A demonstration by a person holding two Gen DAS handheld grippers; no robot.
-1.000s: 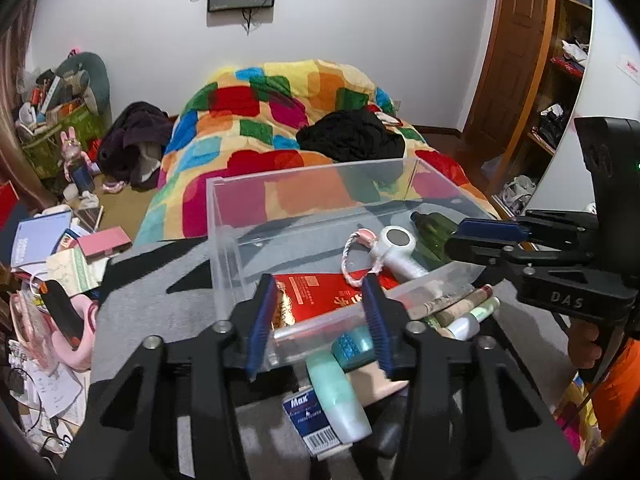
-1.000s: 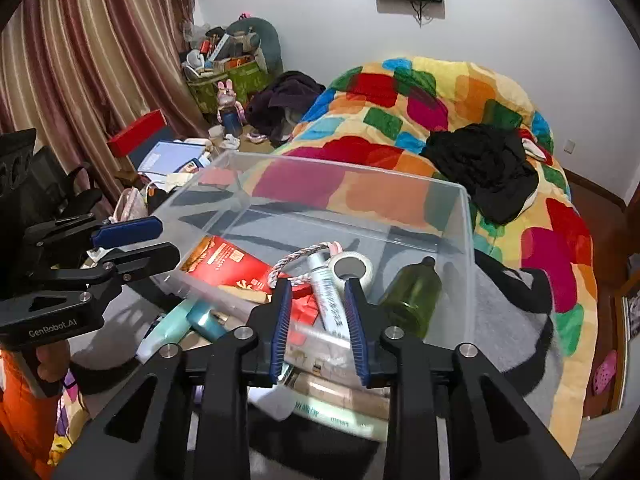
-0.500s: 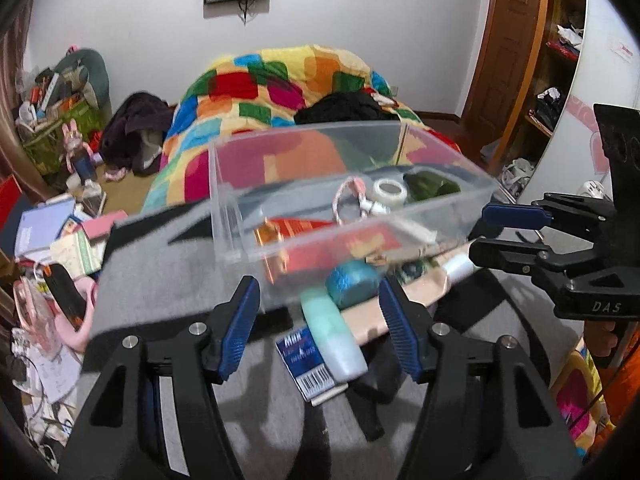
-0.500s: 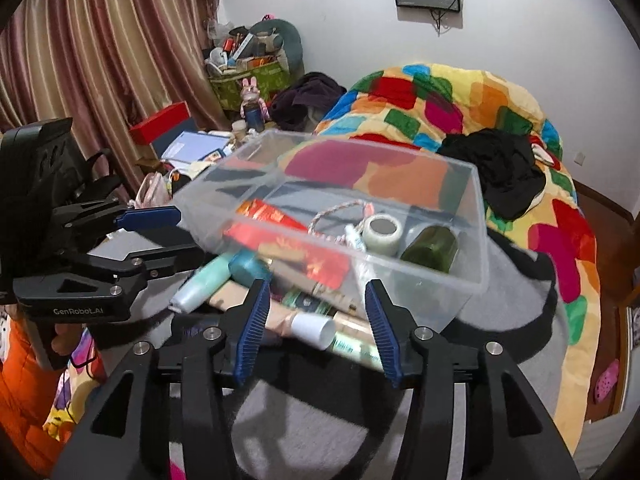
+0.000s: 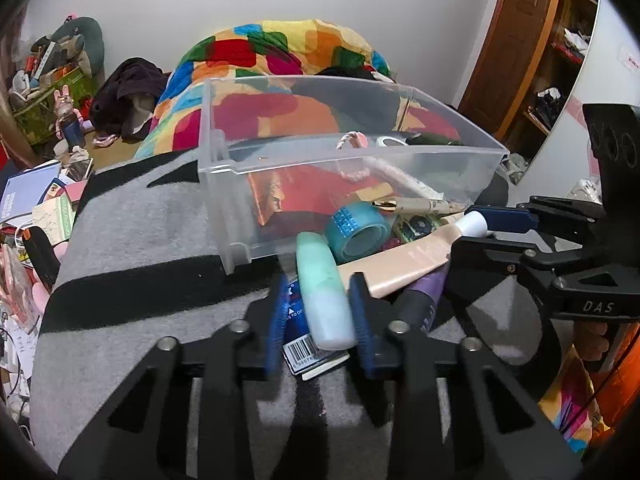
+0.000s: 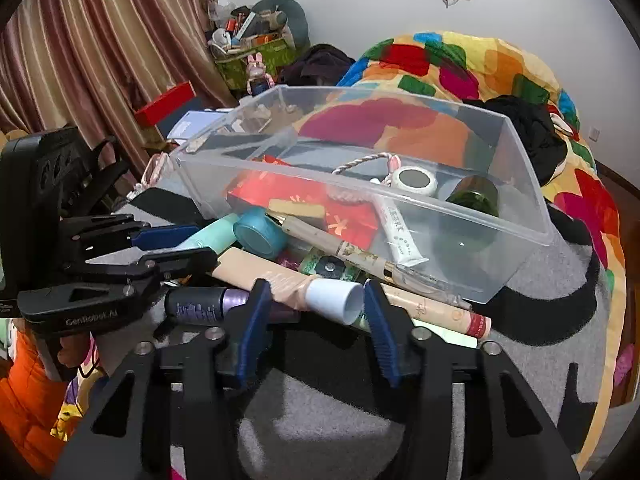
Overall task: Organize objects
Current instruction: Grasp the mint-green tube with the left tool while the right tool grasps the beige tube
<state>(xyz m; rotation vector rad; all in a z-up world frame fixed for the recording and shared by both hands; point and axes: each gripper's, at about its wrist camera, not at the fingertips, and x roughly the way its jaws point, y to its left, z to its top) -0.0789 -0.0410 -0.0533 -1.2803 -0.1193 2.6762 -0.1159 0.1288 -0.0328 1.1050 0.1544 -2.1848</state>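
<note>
A cluttered bedroom: striped curtains (image 6: 80, 52), a bed under a patchwork quilt (image 5: 280, 48), a wooden door (image 5: 516, 40), and a grey-and-black blanket (image 5: 132, 224) spread as the working surface. On the blanket a clear plastic bin (image 5: 320, 152) sits tipped, its near edge propped on a heap of toiletries lying partly under it. Inside the bin lie a red packet (image 6: 288, 192), a roll of white tape (image 6: 414, 181), a dark green bottle (image 6: 474, 196) and a white tube (image 6: 396, 228).

The left hand-held gripper (image 5: 318, 316) points down at the heap, its blue pads either side of a mint-green tube (image 5: 322, 292); the jaws are closing, and the right pad looks against the tube while the left pad shows a sliver of gap. Under the tube lies a blue carton with a barcode (image 5: 300, 344). A teal tape roll (image 5: 358, 232) rests against the tube's far end, wedged at the bin's wall.

The right hand-held gripper (image 6: 316, 316) straddles the white cap (image 6: 334, 300) of a beige tube (image 6: 260, 272), jaws closing but with clear space on both sides, so nothing is gripped. A dark purple bottle (image 6: 204, 304) lies just left of it, a cream pen (image 6: 332, 244) crosses behind, and more tubes crowd below the bin.
</note>
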